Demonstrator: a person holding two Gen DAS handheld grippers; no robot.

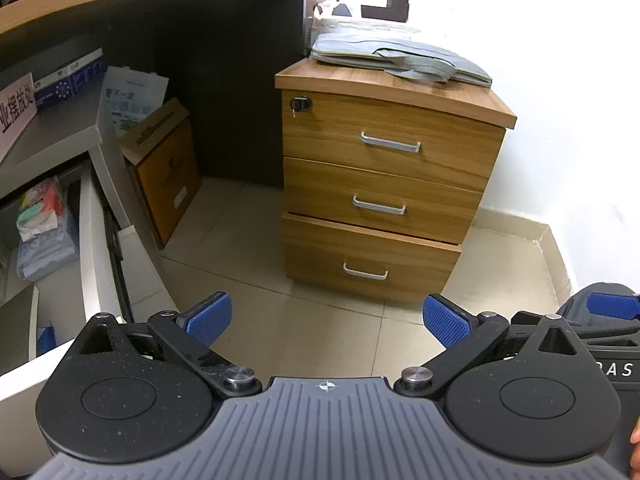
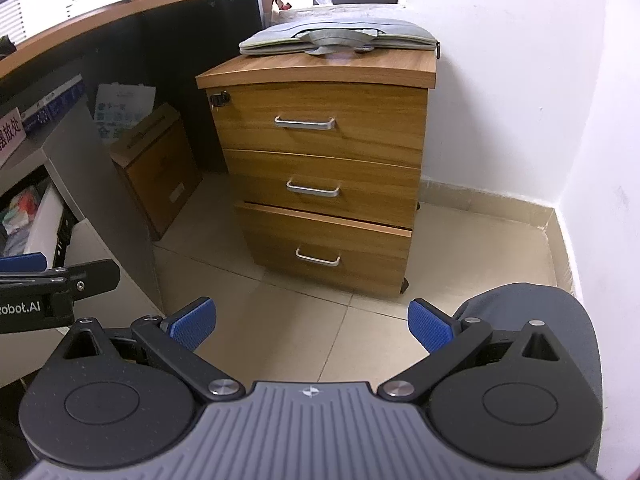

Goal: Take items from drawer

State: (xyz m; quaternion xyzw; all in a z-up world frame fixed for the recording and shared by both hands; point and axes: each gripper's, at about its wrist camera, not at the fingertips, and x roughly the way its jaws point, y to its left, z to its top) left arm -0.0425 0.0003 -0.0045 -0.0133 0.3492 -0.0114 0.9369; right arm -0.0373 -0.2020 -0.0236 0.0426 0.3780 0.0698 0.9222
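Both grippers — left gripper [image 1: 326, 320] and right gripper [image 2: 312, 322] — hang wide open, holding nothing, well apart from the wooden drawer cabinet [image 2: 320, 168]; its bottom drawer [image 2: 324, 250] stands slightly ajar.

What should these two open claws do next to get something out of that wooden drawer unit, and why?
Probably move the right gripper forward to the bottom drawer's handle. That bottom drawer already sits slightly ajar, both grippers are open and empty, and neither is near the cabinet yet.
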